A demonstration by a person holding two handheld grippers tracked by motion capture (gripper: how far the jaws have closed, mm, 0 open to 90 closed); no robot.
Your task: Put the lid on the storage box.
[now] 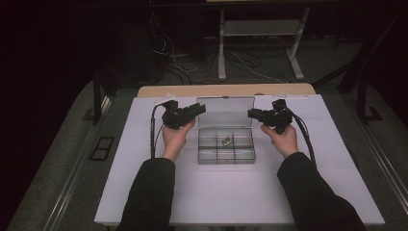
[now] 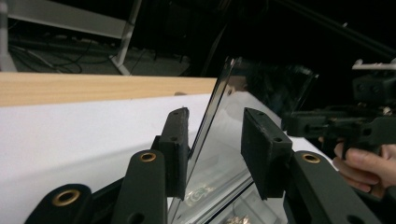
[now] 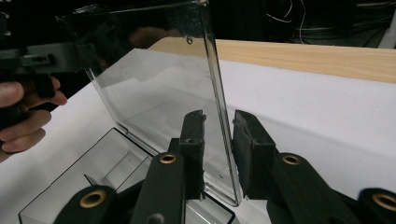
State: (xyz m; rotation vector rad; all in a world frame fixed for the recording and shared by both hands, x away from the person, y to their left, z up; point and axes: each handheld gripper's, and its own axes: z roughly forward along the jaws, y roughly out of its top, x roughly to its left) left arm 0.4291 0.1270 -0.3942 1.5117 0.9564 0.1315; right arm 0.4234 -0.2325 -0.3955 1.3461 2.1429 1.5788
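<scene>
A clear plastic compartment box (image 1: 207, 155) lies mid-table with its lid (image 1: 225, 111) standing upright at the back. A small metallic piece (image 1: 225, 141) rests in a middle compartment. My left gripper (image 1: 202, 109) is at the lid's left edge. In the left gripper view the lid (image 2: 271, 88) passes between the jaws of my left gripper (image 2: 217, 116); one pad lies close against it and the other stands well clear. My right gripper (image 1: 251, 113) is at the lid's right edge. There the lid (image 3: 154, 70) runs between the jaws of my right gripper (image 3: 219, 116) with a gap at one pad.
The box sits on a white sheet (image 1: 288, 192) over a wooden table (image 1: 226, 90). Cables trail from both grippers. Beyond the table's far edge are floor cables and a white desk frame (image 1: 222, 53).
</scene>
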